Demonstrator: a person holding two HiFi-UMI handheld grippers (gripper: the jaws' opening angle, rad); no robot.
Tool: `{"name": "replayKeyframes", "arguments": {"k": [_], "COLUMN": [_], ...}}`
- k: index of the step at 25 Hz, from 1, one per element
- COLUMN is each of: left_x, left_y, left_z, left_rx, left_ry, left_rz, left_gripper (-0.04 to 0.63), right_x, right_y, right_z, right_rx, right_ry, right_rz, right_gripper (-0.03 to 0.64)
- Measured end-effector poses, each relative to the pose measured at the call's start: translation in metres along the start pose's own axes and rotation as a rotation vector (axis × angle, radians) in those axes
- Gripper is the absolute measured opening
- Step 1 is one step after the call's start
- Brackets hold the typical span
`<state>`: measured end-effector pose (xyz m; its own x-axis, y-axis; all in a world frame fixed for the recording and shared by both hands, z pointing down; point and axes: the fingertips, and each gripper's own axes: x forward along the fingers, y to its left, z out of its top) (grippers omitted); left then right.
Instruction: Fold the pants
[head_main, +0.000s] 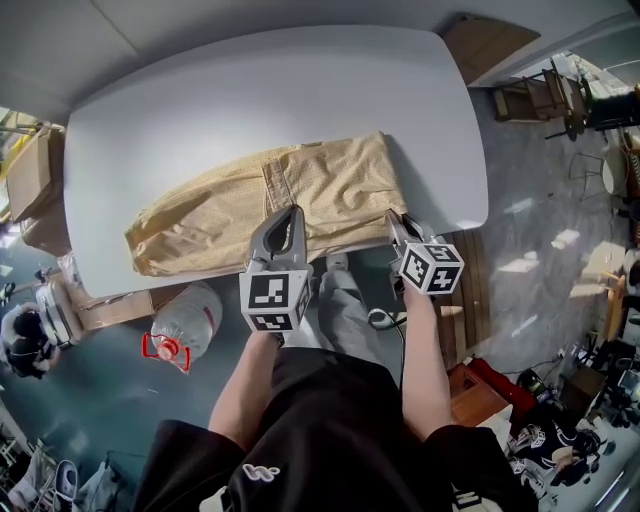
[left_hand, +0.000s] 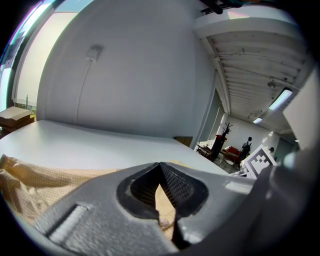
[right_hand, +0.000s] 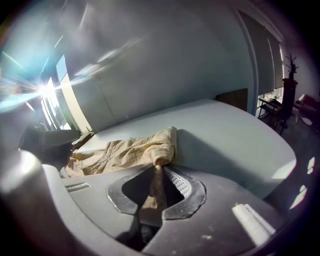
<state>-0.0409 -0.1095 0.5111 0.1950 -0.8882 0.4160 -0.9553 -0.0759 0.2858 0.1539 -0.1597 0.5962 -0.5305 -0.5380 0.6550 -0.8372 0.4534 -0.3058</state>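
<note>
My left claw (head_main: 289, 214) and right claw (head_main: 396, 219) each pinch the lower edge of the pants (head_main: 300, 185), mid-frame on the counter (head_main: 250, 90).

The pale grey table (head_main: 180, 110) has rounded corners and a smooth, matte top. Tan pants (head_main: 310, 185) lie on its near half, stretched lengthwise from close to the near left corner towards the right. Their long side runs along the near edge, and the cloth is creased at the right end.
</note>
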Motion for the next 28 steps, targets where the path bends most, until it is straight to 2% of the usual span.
{"name": "replayKeyframes", "arguments": {"k": [8,11,13,19,28], "left_x": [0.041,0.05,0.052,0.043,-0.002], "left_y": [-0.068,-0.094,-0.1,-0.086,-0.031], "left_z": [-0.002,-0.005,-0.007,-0.005,0.013], "left_rx": [0.01,0.007,-0.01,-0.022,-0.052], "left_ry": [0.014,0.021,0.027,0.012,-0.052], "left_rz": [-0.111,-0.146,-0.141,-0.1,-0.012], "left_gripper": [0.002,0.002,0.002,0.002,0.002], "right_x": [-0.066,-0.081,-0.084,-0.084,-0.073], "right_y": [-0.106,-0.129,-0.132,-0.105,0.025], "right_z": [0.01,0.01,0.012,0.041,0.106], "right_rx": [0.055,0.061,0.058,0.011,-0.231], "right_ry": [-0.043,-0.043,-0.042,-0.1,-0.183], "right_rz": [-0.184,-0.211,-0.208,-0.149,0.022], "right_gripper": [0.049,0.049,0.049,0.046,0.045]}}
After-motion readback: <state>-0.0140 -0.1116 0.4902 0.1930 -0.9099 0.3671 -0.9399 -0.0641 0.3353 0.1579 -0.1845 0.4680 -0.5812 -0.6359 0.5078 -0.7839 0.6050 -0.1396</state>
